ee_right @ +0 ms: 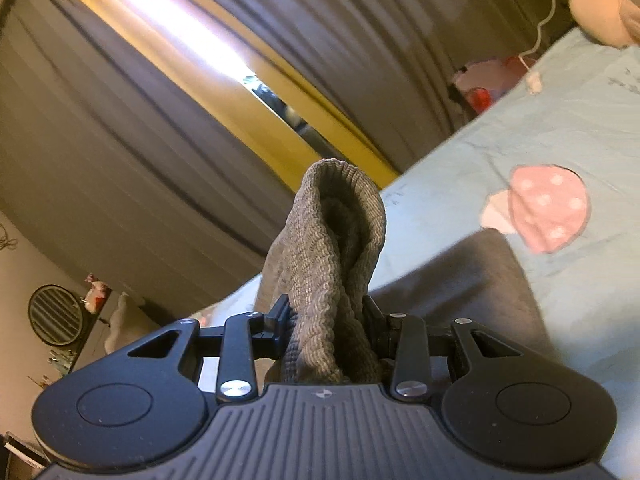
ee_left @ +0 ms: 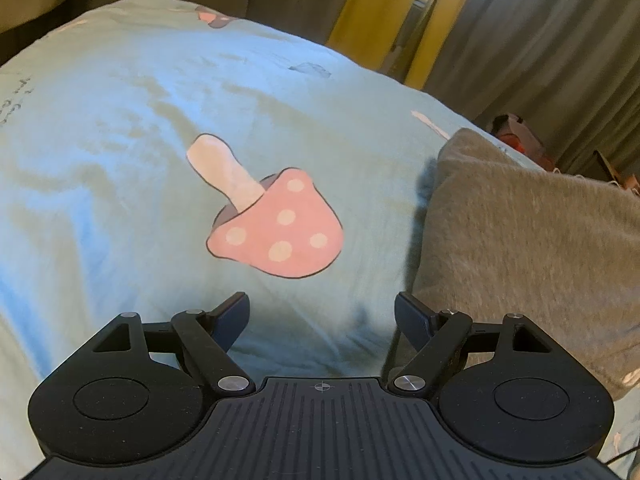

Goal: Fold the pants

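The left gripper [ee_left: 322,312] hangs over a bed sheet [ee_left: 120,128] of pale blue, its fingers [ee_left: 232,316] spread wide with nothing between them, only the sheet showing in the gap. Just ahead of it on the sheet is a printed pink mushroom [ee_left: 280,220] with pale spots. To the right of that print the grey pants [ee_left: 520,248] lie on the bed, their near edge just beside the right-hand finger of this gripper, though contact cannot be told. Beyond the bed hang grey curtains [ee_left: 540,40] with a yellow strip [ee_left: 360,12] between them. In the right wrist view, the right gripper [ee_right: 326,320] has its fingers [ee_right: 278,316] pinching a bunched, ribbed cuff of the pants [ee_right: 332,248], which stands up out of the grip in a folded loop. The rest of the grey cloth trails down to the right onto the bed sheet [ee_right: 580,120]. Farther right on the sheet another mushroom print [ee_right: 548,208] shows, and a white cable [ee_right: 536,52] lies near the bed's far edge.
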Action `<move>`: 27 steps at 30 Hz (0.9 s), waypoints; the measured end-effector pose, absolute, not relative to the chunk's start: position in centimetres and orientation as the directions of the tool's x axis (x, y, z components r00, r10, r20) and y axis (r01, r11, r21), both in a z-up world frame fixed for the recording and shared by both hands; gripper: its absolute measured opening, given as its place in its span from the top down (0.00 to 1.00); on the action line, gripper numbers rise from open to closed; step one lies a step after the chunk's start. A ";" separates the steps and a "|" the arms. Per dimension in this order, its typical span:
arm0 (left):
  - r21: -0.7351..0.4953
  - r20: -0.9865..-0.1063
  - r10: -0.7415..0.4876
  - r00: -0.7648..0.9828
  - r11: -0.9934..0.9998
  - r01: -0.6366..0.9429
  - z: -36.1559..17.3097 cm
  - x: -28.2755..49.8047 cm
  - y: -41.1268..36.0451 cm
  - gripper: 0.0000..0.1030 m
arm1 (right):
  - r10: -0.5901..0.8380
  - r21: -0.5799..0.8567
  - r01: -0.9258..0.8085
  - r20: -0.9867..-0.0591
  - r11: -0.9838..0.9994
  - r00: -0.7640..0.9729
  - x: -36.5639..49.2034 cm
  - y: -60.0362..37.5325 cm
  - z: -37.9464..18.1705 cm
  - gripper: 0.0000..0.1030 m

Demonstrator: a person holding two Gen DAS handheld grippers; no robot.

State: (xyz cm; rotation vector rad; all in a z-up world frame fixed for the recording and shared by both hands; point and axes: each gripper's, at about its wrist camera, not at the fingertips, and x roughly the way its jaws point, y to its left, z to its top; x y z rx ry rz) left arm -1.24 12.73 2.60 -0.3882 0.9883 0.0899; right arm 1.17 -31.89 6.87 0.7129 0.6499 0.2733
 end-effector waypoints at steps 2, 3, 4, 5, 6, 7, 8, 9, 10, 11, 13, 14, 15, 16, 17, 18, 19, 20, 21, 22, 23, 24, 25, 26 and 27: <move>-0.269 -0.827 -0.090 0.555 0.930 -0.251 2.7 -1.3 12.6 0.18 | 0.429 0.670 0.004 -0.480 0.743 0.766 0.9 -32.5 6.0 0.65; -0.267 -0.826 -0.087 0.557 0.930 -0.251 2.8 -1.4 12.5 0.18 | 0.419 0.665 0.024 -0.497 0.746 0.760 0.9 -32.8 5.5 0.64; -0.271 -0.822 -0.085 0.563 0.928 -0.255 3.0 -1.5 12.6 0.18 | 0.400 0.655 0.054 -0.521 0.753 0.754 0.6 -33.3 5.0 0.54; -0.280 -0.814 -0.083 0.575 0.923 -0.265 3.3 -1.8 12.8 0.18 | 0.365 0.637 0.094 -0.549 0.765 0.752 0.4 -33.6 4.6 0.48; -0.292 -0.805 -0.084 0.587 0.918 -0.269 3.6 -2.0 13.1 0.17 | 0.319 0.605 0.131 -0.576 0.785 0.753 0.0 -33.9 4.4 0.46; -0.302 -0.793 -0.090 0.603 0.917 -0.260 4.1 -2.3 13.5 0.17 | 0.294 0.585 0.142 -0.585 0.799 0.756 -0.4 -34.1 4.2 0.40; -0.293 -0.782 -0.082 0.618 0.924 -0.248 4.6 -2.5 13.8 0.17 | 0.287 0.576 0.143 -0.589 0.805 0.756 -0.8 -34.5 4.1 0.34; -0.260 -0.772 -0.052 0.633 0.935 -0.240 5.2 -2.8 14.2 0.16 | 0.289 0.572 0.140 -0.592 0.808 0.753 -1.1 -34.9 4.0 0.31; -0.215 -0.761 -0.012 0.648 0.948 -0.235 5.9 -3.0 14.5 0.15 | 0.290 0.569 0.140 -0.597 0.810 0.748 -1.5 -35.3 3.9 0.25; -0.158 -0.749 0.036 0.661 0.960 -0.231 6.5 -3.3 14.8 0.13 | 0.289 0.562 0.138 -0.602 0.815 0.745 -1.8 -35.6 3.8 0.23; -0.046 -0.726 0.132 0.674 0.970 -0.240 7.8 -3.6 15.8 0.12 | 0.284 0.536 0.125 -0.614 0.835 0.736 -2.2 -35.8 3.7 0.20; 0.000 -0.718 0.174 0.674 0.968 -0.250 8.3 -3.8 16.5 0.11 | 0.280 0.522 0.123 -0.624 0.844 0.729 -2.1 -35.7 3.5 0.17; 0.040 -0.713 0.210 0.669 0.965 -0.261 8.6 -3.9 17.2 0.09 | 0.280 0.511 0.117 -0.633 0.852 0.722 -2.2 -35.6 3.1 0.16; 0.078 -0.713 0.243 0.658 0.960 -0.270 8.9 -4.0 17.8 0.09 | 0.282 0.502 0.111 -0.640 0.858 0.714 -2.1 -35.3 2.9 0.16; 0.126 -0.715 0.286 0.638 0.950 -0.285 8.9 -4.0 18.4 0.09 | 0.288 0.496 0.105 -0.649 0.862 0.704 -2.0 -34.9 2.5 0.16; 0.178 -0.714 0.331 0.617 0.938 -0.297 8.8 -4.1 18.8 0.09 | 0.297 0.494 0.098 -0.657 0.864 0.693 -1.8 -34.7 2.1 0.15; 0.207 -0.717 0.346 0.605 0.935 -0.290 8.7 -4.2 19.0 0.09 | 0.305 0.492 0.092 -0.664 0.866 0.682 -1.6 -34.3 1.6 0.15; 0.202 -0.730 0.324 0.602 0.943 -0.263 8.5 -4.3 18.9 0.09 | 0.310 0.487 0.087 -0.672 0.869 0.672 -1.4 -33.9 1.1 0.14; 0.159 -0.753 0.261 0.604 0.963 -0.217 8.3 -4.3 18.8 0.09 | 0.315 0.484 0.083 -0.679 0.871 0.663 -1.1 -33.5 0.7 0.14; 0.096 -0.772 0.182 0.608 0.980 -0.172 8.2 -4.2 18.5 0.09 | 0.321 0.483 0.080 -0.688 0.872 0.651 -0.7 -33.2 0.1 0.13; 0.018 -0.785 0.092 0.613 0.992 -0.127 8.1 -4.0 18.2 0.09 | 0.325 0.482 0.080 -0.696 0.873 0.641 -0.5 -32.9 -0.2 0.12; -0.066 -0.788 -0.001 0.616 0.994 -0.084 8.0 -3.5 17.6 0.09 | 0.327 0.480 0.085 -0.708 0.873 0.626 0.0 -32.8 -0.9 0.12; -0.139 -0.783 -0.081 0.616 0.989 -0.046 7.8 -2.9 17.0 0.09 | 0.330 0.482 0.095 -0.717 0.871 0.614 0.4 -32.9 -1.5 0.11; -0.210 -0.777 -0.161 0.608 0.978 -0.009 7.4 -2.0 16.3 0.08 | 0.346 0.499 0.100 -0.717 0.861 0.605 0.7 -33.2 -2.0 0.09; -0.265 -0.776 -0.226 0.589 0.964 0.021 6.8 -0.9 15.3 0.08 | 0.361 0.519 0.103 -0.710 0.849 0.605 0.9 -33.5 -2.3 0.09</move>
